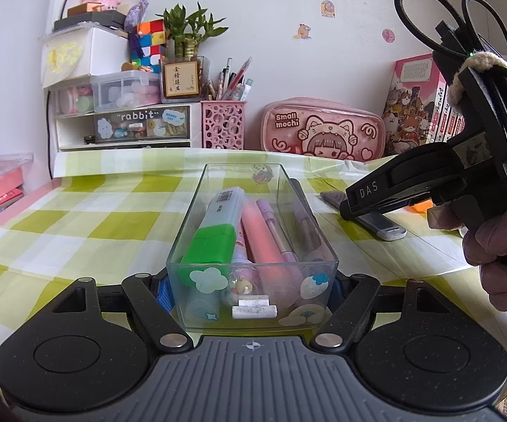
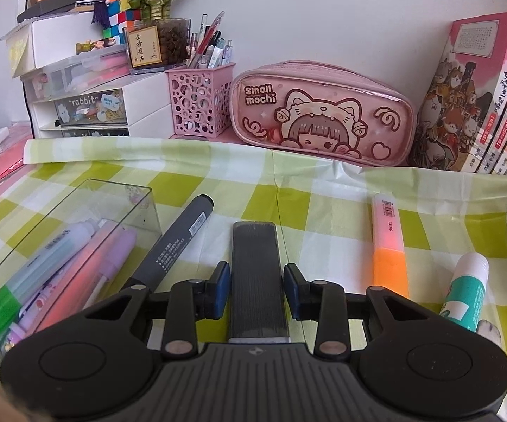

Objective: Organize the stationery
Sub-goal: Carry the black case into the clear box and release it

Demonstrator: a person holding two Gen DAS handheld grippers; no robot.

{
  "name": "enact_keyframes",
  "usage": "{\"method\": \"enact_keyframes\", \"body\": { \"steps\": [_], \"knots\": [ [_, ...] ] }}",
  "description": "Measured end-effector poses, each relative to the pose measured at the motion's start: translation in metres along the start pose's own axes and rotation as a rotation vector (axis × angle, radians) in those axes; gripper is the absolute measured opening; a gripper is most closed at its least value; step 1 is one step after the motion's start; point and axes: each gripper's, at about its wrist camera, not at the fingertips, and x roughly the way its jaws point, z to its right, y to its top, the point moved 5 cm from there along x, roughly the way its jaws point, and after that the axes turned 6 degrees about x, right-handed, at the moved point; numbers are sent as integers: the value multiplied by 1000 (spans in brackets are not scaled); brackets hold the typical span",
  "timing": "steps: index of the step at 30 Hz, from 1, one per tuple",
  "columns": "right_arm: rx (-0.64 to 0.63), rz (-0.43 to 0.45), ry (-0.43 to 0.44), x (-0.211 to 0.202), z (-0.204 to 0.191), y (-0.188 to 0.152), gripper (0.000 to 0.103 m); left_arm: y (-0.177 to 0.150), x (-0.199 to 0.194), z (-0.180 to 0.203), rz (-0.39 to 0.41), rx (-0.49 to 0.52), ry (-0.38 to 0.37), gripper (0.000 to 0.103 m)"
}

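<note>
Left view, while the right side works: the left gripper (image 1: 251, 292) is clamped across the near end of the clear box (image 1: 253, 232), which stands on the checked desk (image 1: 77, 211); hold it steady so the box does not slide.
Box contents: a green-capped highlighter (image 1: 214, 232), a pink marker (image 1: 271, 242) and a lilac pen (image 1: 276, 228) lie lengthwise, with room along the right wall.
Right gripper, left view: the right gripper (image 1: 350, 207) hangs over a dark flat case (image 1: 376, 219), right of the box.
Right view: the jaws stand apart, one blue pad either side of that case; whether the pads touch it I cannot tell.
Grip advice: centre the pads on the long edges, then close squarely so it does not twist.
Neighbours: grey marker (image 2: 177, 242) just left; orange highlighter (image 2: 388, 246) and glue stick (image 2: 466, 286) to the right; keep clear of the marker.
</note>
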Motion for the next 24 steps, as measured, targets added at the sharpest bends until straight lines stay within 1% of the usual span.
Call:
{"method": "enact_keyframes", "body": {
  "steps": [3,5,10,15,18,24],
  "knots": [
    [47,-14,-14,-5,2,0,48,0,0,0,0,0,1,75],
    [114,-29,2,-8,9,1,48,0,0,0,0,-1,1,75],
    [356,-91,100,-14,33,2,48,0,0,0,0,0,1,75],
    [510,-137,193,-16,44,-1,48,0,0,0,0,0,1,75],
    [559,-153,239,-18,45,-1,48,0,0,0,0,0,1,75],
    [589,-144,305,-30,36,7,48,0,0,0,0,0,0,75]
  ]
}}
